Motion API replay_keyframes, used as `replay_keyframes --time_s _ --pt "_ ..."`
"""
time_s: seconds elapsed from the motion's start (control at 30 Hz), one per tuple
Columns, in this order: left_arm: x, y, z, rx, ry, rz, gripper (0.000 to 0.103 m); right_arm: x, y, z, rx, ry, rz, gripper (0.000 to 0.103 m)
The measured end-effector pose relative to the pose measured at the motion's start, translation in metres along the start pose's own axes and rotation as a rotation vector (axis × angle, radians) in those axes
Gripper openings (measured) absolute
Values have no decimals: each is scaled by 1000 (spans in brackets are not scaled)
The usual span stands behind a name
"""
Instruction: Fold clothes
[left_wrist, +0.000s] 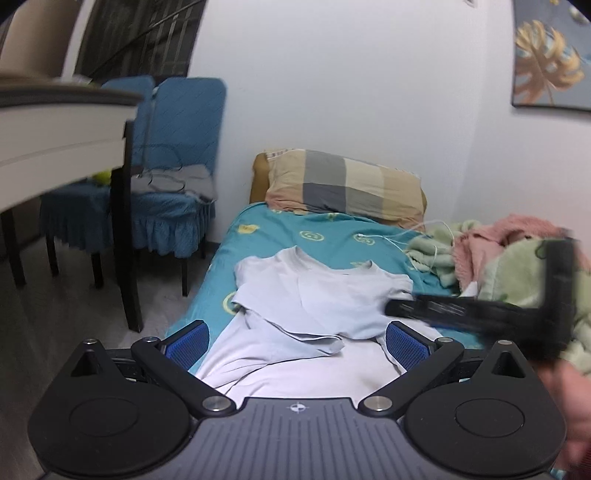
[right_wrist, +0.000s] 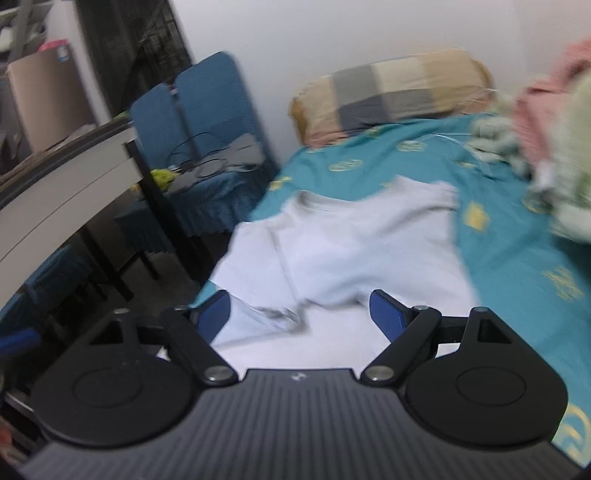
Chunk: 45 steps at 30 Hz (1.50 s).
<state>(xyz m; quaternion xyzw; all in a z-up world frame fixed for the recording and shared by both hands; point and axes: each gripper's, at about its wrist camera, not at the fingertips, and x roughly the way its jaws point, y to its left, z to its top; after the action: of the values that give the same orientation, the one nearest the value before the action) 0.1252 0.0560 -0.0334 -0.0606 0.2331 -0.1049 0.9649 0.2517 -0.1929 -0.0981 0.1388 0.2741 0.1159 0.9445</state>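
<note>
my left gripper (left_wrist: 297, 341) hangs with fingers spread wide over the pale shirt (left_wrist: 314, 302), gripping nothing. my right gripper (right_wrist: 299, 314) is spread too, empty. the shirt lies partly folded on the teal bedsheet (left_wrist: 325, 236), below the checked pillow (left_wrist: 347, 184).

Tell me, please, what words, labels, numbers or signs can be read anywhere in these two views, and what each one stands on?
No text can be read in either view.
Small crosshair mark, no letters: on the left gripper body.
Yellow motifs, too blurred to tell whether they are letters: on the teal bedsheet.
Blue sticker, too small and blurred to read: on the cardboard box, right wrist view.
</note>
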Motion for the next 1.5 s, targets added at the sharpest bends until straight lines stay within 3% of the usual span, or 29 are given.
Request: replay_keyframes --time_s 0.23,0.5,0.57,0.63,0.7,0.87,1.1,1.3,1.4,1.5 --pt "6 19 -3 -26 -5 43 103 128 49 16 -86 104 98 70" --pt "21 23 -8 -40 24 46 103 202 85 -3 -251 180 89 70" --pt "23 20 -10 -32 30 43 103 217 92 -7 -291 193 81 61" --pt "24 17 -11 -24 35 43 103 217 89 -6 -287 182 60 25" --pt "24 15 -12 -25 36 44 103 214 81 -2 -250 164 52 13" --pt "21 10 -13 -27 29 30 103 189 54 25 -121 59 96 9" --pt "28 1 -18 1 52 27 103 174 -5 70 1 -56 29 7" --pt "46 -1 -24 21 96 35 103 196 -70 72 162 -28 -86 7" --pt "53 -6 -27 44 110 39 103 201 -89 57 264 21 -103 10" --pt "55 -10 -29 63 118 37 103 190 -93 48 279 37 -89 17"
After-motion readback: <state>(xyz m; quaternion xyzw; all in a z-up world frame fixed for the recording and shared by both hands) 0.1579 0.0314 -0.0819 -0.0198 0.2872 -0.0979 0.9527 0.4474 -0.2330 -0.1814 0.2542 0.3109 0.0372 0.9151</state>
